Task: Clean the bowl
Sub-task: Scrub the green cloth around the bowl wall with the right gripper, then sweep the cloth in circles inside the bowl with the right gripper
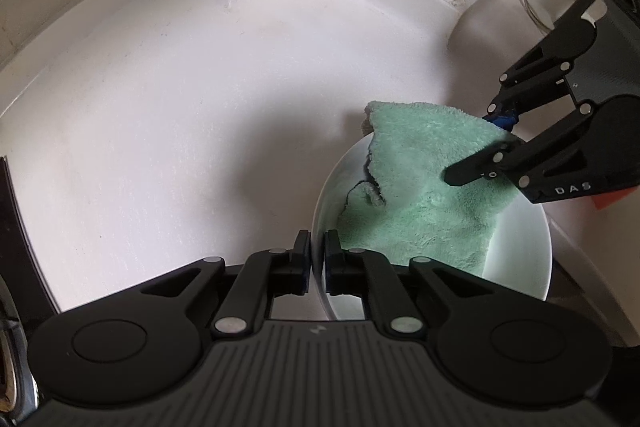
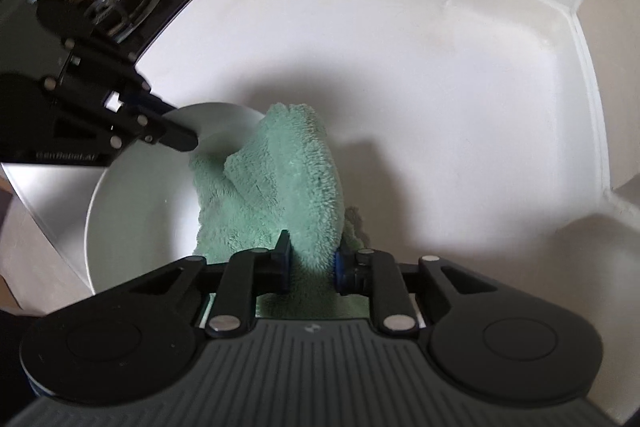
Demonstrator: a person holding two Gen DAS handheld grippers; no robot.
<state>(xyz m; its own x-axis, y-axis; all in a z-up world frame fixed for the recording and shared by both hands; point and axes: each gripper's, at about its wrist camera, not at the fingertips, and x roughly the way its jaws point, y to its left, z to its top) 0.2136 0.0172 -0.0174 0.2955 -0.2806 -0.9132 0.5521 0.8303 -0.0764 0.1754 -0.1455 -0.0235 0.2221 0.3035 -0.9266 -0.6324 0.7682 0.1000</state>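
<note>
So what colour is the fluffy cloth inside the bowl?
The cloth is mint green, lying in a white bowl. It shows best in the right wrist view.

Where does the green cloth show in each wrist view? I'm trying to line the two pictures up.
Left wrist view: the green cloth sits right of centre, draped over the white bowl, the right tongs shut on it.
Right wrist view: centre, bunched between the right tongs.
Shared landmark: the bowl, whose rim the left tongs pinch.

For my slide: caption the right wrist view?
Right gripper wipes white bowl with green cloth.
</note>
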